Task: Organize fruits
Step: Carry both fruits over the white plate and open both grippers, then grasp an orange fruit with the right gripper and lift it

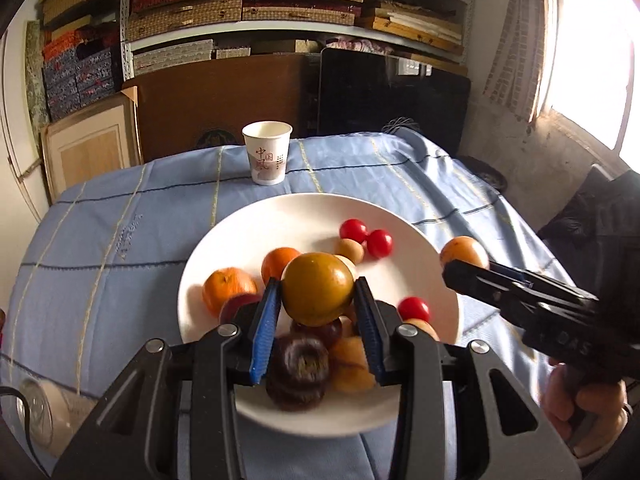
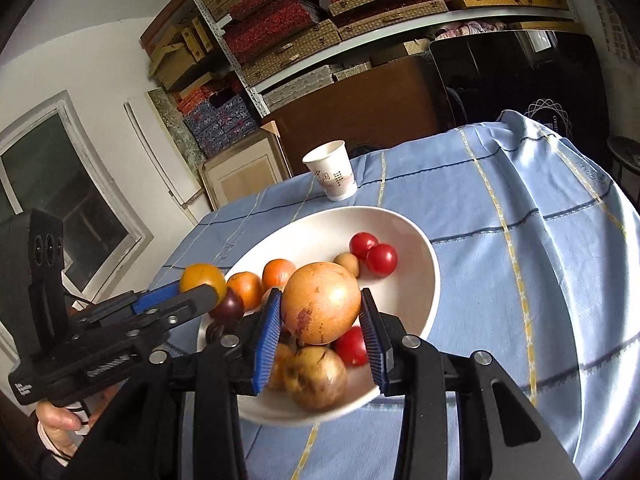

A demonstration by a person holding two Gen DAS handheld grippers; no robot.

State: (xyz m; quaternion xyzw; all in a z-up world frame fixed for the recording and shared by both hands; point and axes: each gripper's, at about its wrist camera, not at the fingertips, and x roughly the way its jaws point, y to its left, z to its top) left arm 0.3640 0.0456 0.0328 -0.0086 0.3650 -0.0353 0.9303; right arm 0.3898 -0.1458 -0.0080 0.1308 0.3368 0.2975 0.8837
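Note:
A white plate (image 1: 248, 236) on the blue tablecloth holds several fruits: oranges (image 1: 228, 286), red cherry tomatoes (image 1: 379, 243), dark plums (image 1: 298, 372) and small tan fruits. My left gripper (image 1: 317, 304) is shut on a greenish-brown round fruit (image 1: 318, 288) above the plate. It also shows in the right wrist view (image 2: 202, 278). My right gripper (image 2: 320, 320) is shut on a pale orange round fruit (image 2: 322, 302) above the plate (image 2: 416, 248); this fruit shows at the plate's right edge in the left wrist view (image 1: 464, 252).
A paper cup (image 1: 267, 153) stands upright on the cloth behind the plate, also in the right wrist view (image 2: 332, 176). The blue tablecloth (image 2: 520, 220) drops off at the far and right edges. Shelves of boxes and a brown board stand behind the table.

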